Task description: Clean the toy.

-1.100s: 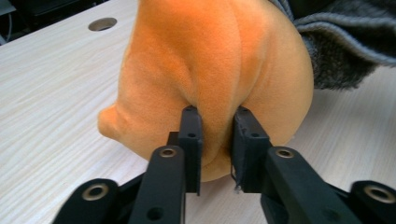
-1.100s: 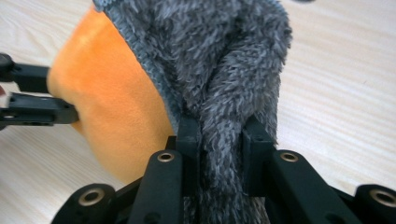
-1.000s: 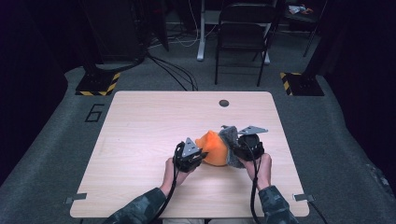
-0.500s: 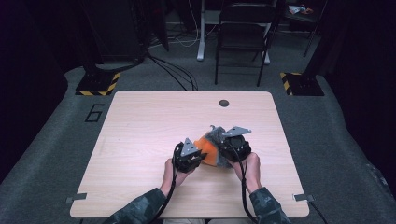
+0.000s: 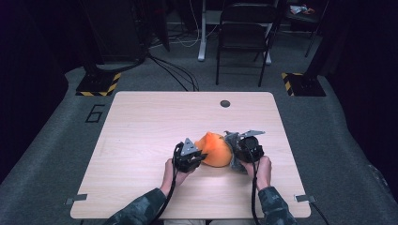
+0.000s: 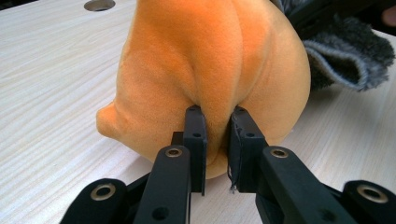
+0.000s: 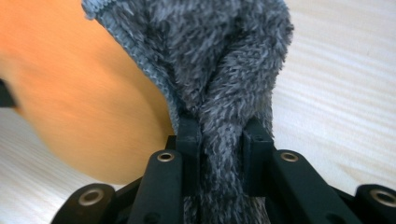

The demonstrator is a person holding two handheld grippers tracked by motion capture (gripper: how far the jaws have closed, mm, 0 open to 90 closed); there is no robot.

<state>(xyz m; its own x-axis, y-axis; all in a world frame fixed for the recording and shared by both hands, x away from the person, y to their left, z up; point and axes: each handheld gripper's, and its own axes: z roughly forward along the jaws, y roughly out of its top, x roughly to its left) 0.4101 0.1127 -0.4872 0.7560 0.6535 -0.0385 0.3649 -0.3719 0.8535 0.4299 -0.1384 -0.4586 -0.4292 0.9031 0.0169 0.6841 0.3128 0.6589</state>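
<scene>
An orange plush toy [image 5: 215, 149] rests on the wooden table [image 5: 155, 122] between my two grippers. My left gripper [image 5: 201, 156] is shut on a fold of the orange plush [image 6: 210, 74], pinching it near its lower side [image 6: 217, 128]. A grey fuzzy cloth [image 7: 224, 60] lies against the toy's right side [image 5: 231, 139]. My right gripper [image 5: 234, 152] is shut on a bunched fold of that grey cloth [image 7: 223, 140]. In the left gripper view the grey cloth [image 6: 348, 56] shows behind the toy at the right.
A round cable hole [image 5: 225, 103] sits near the table's far edge. A folding chair [image 5: 243, 33] stands beyond the table, with cables and floor markers on the carpet. A person's hands [image 5: 263, 168] come in from the near edge.
My right gripper has come down and a little inward with the grey cloth, now lying close against the toy. The left gripper has kept still on the orange plush.
</scene>
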